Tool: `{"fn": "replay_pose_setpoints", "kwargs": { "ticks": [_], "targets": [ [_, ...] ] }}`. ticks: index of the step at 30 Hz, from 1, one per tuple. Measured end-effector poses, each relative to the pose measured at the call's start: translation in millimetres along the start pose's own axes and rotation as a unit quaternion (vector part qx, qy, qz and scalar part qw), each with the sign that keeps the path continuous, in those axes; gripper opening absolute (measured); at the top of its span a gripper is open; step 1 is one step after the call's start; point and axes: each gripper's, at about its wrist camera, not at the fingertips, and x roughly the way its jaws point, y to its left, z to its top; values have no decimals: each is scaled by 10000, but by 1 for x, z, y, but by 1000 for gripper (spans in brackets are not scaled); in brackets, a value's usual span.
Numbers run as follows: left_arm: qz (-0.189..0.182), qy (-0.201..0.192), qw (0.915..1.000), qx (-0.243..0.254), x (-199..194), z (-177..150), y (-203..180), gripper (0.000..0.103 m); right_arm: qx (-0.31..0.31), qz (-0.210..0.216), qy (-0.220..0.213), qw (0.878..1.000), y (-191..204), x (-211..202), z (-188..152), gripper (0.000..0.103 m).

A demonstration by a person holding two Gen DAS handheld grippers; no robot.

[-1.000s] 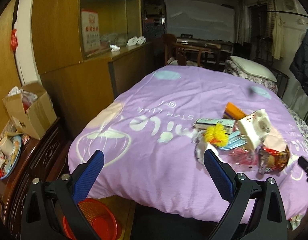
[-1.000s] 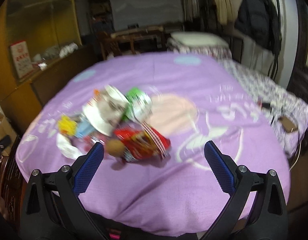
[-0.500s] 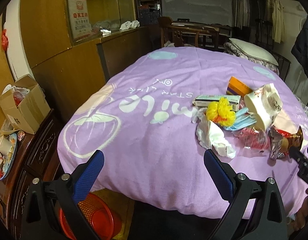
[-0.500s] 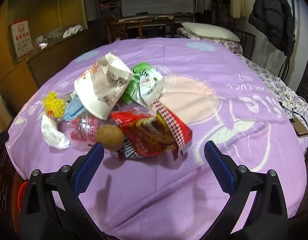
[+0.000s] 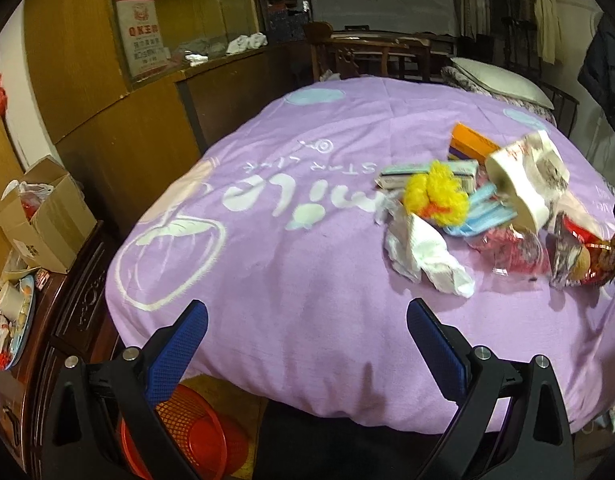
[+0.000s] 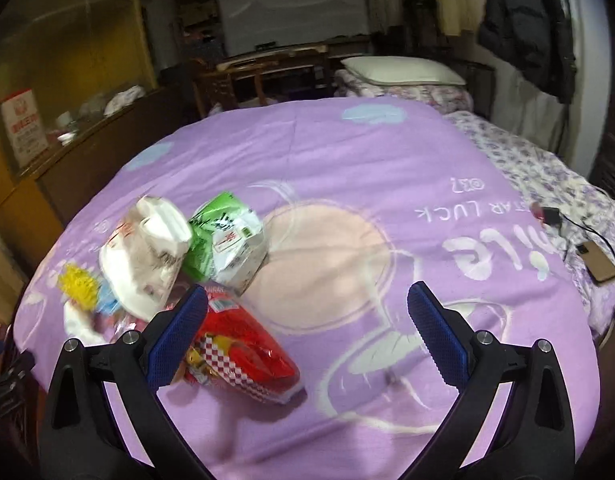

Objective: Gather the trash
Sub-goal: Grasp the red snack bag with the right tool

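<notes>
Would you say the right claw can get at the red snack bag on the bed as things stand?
Probably yes. The right claw is open and empty, and the red snack bag lies at the near edge of the trash pile, just beyond its left finger, nothing on top. It would need to shift left to straddle it.

Purple blanket point(image 6: 347, 168), red checkered snack bag point(image 6: 243, 360), orange mesh basket point(image 5: 195, 436).

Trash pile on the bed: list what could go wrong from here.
1. The pile is loose and overlapping: the white tissue, yellow pompom and blue masks lie tangled, so a pinch may drag neighbours off the purple blanket.
2. The red basket sits on the floor below the bed edge, so light scraps might miss it.
3. The phone and its cable lie on the bed near the right hand-held gripper, which could snag them.
</notes>
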Motion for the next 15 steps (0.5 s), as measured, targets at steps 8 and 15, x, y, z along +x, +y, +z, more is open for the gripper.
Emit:
{"fn": "replay_pose_setpoints", "kwargs": {
  "ticks": [8, 15],
  "targets": [
    [36, 22, 9996, 267, 8, -9, -16, 97, 114, 608, 268, 9977, 11, 9, -5, 96],
    [-561, 209, 9982, 90, 14, -19, -27, 97, -70, 667, 893, 9937, 44, 55, -46, 97]
  ]
}}
